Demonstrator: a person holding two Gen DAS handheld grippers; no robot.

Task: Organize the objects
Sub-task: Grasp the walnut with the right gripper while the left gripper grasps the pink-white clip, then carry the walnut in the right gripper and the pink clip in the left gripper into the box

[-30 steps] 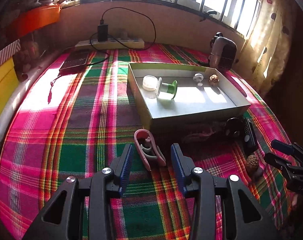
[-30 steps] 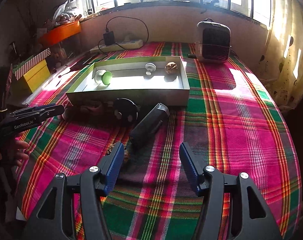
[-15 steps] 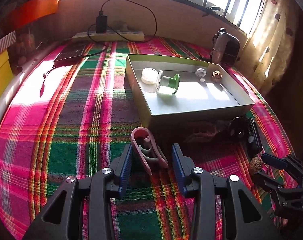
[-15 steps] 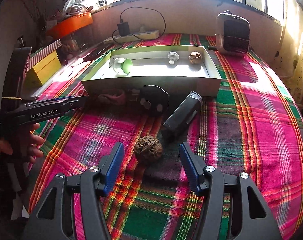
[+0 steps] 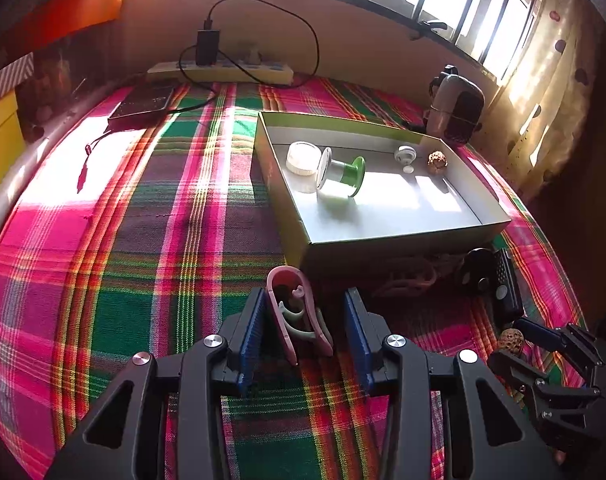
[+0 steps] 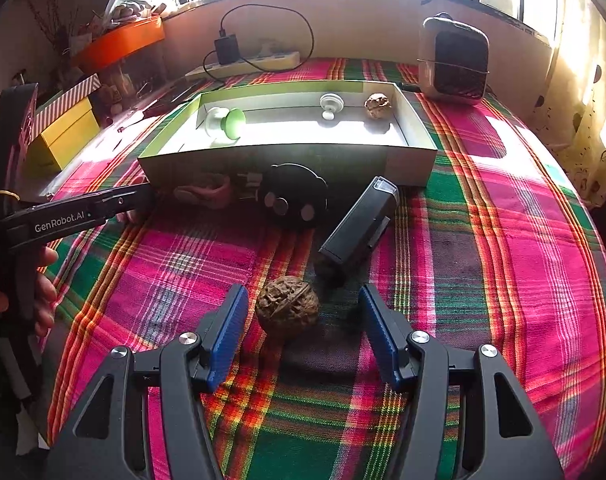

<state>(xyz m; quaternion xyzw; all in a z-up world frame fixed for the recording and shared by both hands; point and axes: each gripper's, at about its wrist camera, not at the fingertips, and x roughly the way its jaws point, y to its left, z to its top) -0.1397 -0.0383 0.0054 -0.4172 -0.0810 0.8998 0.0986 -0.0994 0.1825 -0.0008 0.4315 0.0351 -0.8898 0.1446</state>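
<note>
The left gripper (image 5: 305, 328) is spread, its blue pads either side of a pink clip (image 5: 297, 312) that lies on the plaid cloth (image 5: 143, 248) covering the surface; the left pad sits just beside the clip, the right pad apart from it. The right gripper (image 6: 303, 320) is also spread, straddling a walnut (image 6: 287, 307) that rests on the cloth without touching either pad. Just beyond the walnut lie a black rectangular device (image 6: 359, 226) and a round black object (image 6: 293, 200), both in front of the shallow box (image 6: 287, 160). Inside the box are a green-and-white spool (image 6: 225, 122), a small white knob (image 6: 330, 104) and a second walnut (image 6: 378, 105). A small heater (image 6: 453, 62) stands behind the box.
</note>
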